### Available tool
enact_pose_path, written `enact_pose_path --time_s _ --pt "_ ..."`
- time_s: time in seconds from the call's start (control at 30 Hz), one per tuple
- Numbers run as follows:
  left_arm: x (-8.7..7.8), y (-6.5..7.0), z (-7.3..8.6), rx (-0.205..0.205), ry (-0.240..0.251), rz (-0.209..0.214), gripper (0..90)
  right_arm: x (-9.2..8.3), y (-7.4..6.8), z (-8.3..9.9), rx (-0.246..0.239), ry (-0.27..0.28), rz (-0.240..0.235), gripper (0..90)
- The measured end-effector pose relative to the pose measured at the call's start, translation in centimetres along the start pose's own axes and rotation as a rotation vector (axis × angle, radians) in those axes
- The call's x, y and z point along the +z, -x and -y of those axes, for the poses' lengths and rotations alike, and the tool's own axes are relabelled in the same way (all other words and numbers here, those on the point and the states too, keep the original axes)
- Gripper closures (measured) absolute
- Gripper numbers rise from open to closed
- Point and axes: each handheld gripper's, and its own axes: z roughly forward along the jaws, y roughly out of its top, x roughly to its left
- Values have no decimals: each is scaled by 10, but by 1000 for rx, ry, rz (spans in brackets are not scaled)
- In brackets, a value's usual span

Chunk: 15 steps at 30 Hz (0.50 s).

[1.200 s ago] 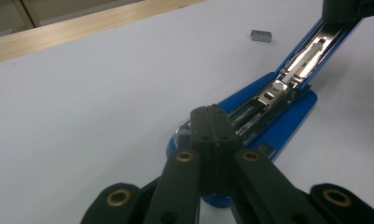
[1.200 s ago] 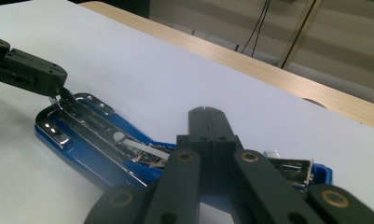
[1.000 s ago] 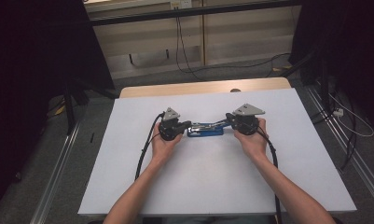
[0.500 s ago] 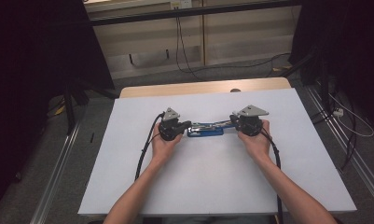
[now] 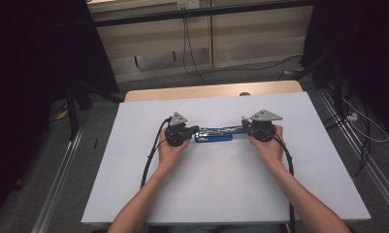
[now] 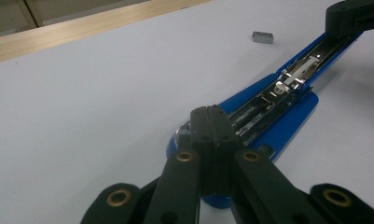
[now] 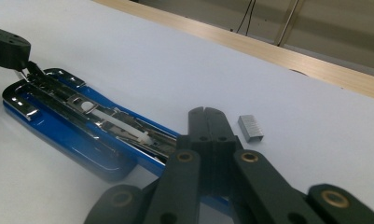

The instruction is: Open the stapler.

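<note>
Forearms: come in from the near edge of the tabletop (image 5: 221, 194), one hand on each tool.
Left tongs (image 6: 211, 122): jaws pressed together, tips resting on the near end of the stapler's metal track; in the high view they sit at the stapler's left end (image 5: 196, 130), in the same spot as a second ago.
Right tongs (image 7: 208, 123): jaws together, tips at the end of the stapler's opened arm; in the high view (image 5: 244, 127) they have drifted slightly right since a second ago.
Stapler (image 5: 214, 134): blue, lying flat mid-tabletop between the two hands, swung open with its shiny staple track facing up; the left end has stayed put, the open arm is now stretched a little farther right.
Staples (image 7: 250, 128): small grey strip lying loose on the white surface just beyond the right tongs, apart from the stapler.
Far edge: bare wooden strip of the tabletop.
</note>
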Motion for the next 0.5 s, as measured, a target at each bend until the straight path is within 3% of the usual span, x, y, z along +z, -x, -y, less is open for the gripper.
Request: enact_pose_path --time_s 0.5 --pt "-2 0 -2 -4 12 5 900 -7 11 0 17 27 -27 900"
